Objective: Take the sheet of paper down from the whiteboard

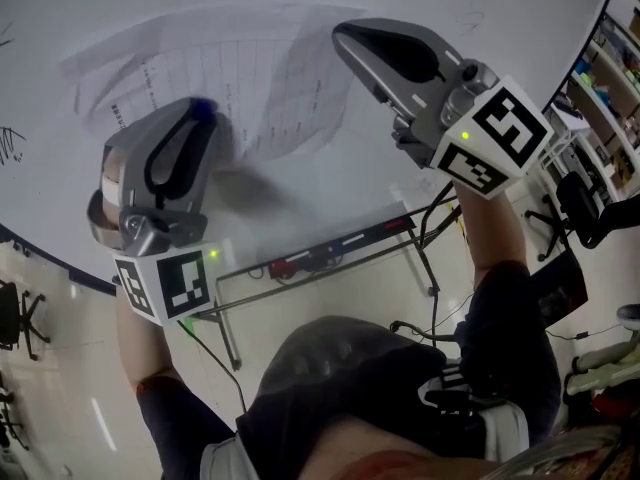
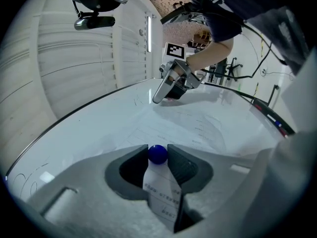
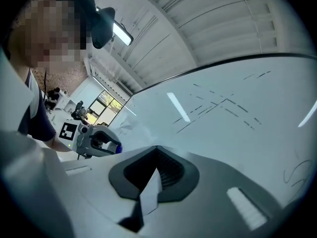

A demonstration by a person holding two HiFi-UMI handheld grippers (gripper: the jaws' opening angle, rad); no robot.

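A printed sheet of paper [image 1: 250, 88] lies bowed and creased against the whiteboard [image 1: 480, 8]. My left gripper [image 1: 200, 116] is at the sheet's left part, shut on a round blue magnet [image 1: 204, 109]. The left gripper view shows that magnet [image 2: 158, 154] pinched between the jaw tips, with a strip of the paper [image 2: 161, 195] under it. My right gripper [image 1: 345, 36] is at the sheet's upper right edge. In the right gripper view its jaws [image 3: 157, 150] are shut, with a fold of the paper [image 3: 150, 192] coming out between them.
The whiteboard carries faint pen marks [image 3: 223, 105]. Below it runs a ledge with markers [image 1: 330, 253] on a metal frame. Office chairs [image 1: 575, 203] and shelves [image 1: 610, 78] stand to the right. The person's torso [image 1: 340, 388] fills the bottom of the head view.
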